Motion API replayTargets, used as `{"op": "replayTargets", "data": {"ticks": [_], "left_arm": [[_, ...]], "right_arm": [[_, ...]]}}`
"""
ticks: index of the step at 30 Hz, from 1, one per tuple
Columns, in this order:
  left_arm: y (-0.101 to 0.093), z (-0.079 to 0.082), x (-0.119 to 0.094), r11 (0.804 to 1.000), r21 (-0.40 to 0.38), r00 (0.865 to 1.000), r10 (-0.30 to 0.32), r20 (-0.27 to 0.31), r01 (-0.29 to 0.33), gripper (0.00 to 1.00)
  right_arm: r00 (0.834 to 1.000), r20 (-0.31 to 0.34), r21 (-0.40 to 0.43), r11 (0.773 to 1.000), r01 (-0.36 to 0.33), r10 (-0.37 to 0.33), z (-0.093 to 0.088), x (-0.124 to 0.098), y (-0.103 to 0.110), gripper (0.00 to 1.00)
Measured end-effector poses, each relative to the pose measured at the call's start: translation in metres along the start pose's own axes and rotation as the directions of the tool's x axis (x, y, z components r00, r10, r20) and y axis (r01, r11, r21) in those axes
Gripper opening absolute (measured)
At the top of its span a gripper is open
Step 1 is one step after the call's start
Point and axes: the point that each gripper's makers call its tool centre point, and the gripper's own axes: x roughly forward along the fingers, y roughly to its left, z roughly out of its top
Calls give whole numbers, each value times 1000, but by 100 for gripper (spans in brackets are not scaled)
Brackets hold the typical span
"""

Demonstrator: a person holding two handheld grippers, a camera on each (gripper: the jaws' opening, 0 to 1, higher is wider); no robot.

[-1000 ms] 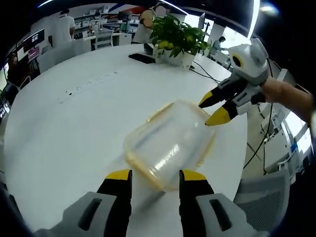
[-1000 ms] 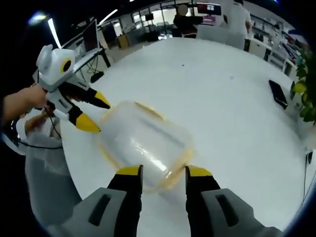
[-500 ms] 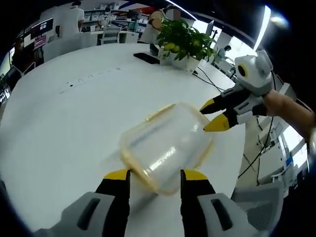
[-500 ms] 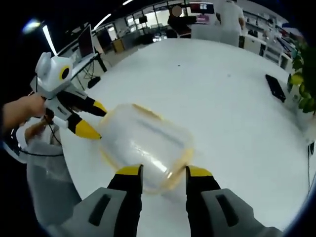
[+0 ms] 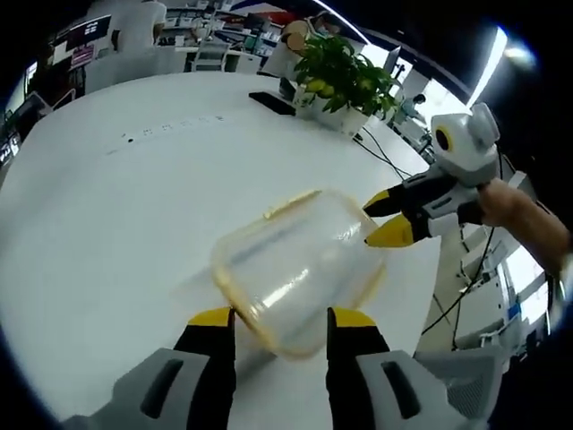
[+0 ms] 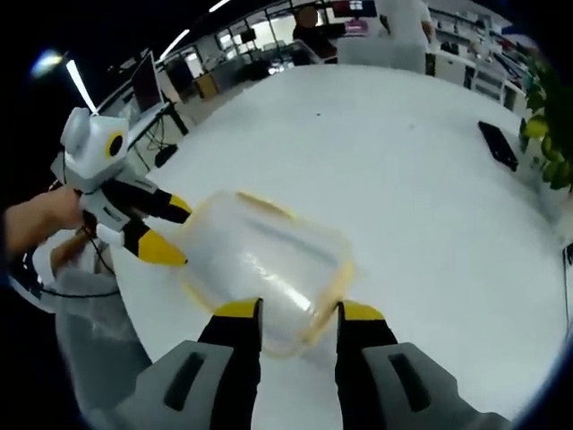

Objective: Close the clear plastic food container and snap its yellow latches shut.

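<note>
1. Left gripper (image 5: pixel 273 320): fingers (image 5: pixel 215 321) parted w/ one end of the clear container (image 5: pixel 295 264) between them, prob. steadying it.
2. Container mid white surface (image 5: pixel 107 224), lid on, yellow trim visible; latches' state unclear.
3. Right gripper (image 6: pixel 287 313): fingers parted, flanking the opposite end.
4. Plant (image 5: pixel 345 76) & dark phone (image 5: pixel 270 102) far off; nothing obstructs.

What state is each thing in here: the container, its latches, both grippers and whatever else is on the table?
clear plastic food container: lid on, resting on the white table
yellow latches: too blurred to tell if snapped
left gripper: open, fingers astride the container's near end
right gripper: open, fingers astride the opposite end
potted plant: upright
black phone: lying flat
</note>
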Motion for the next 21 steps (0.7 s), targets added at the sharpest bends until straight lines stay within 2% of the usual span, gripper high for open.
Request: {"op": "replayTargets", "data": {"ticks": [9, 21], "left_arm": [[5, -1, -3, 1000, 4, 1000, 4, -8, -4, 33], [10, -16, -19, 1000, 12, 1000, 4, -14, -4, 33]], "right_arm": [[1000, 10, 23, 1000, 7, -7, -1, 0, 1, 28], [1000, 14, 34, 999, 13, -13, -5, 3, 20, 28]]}}
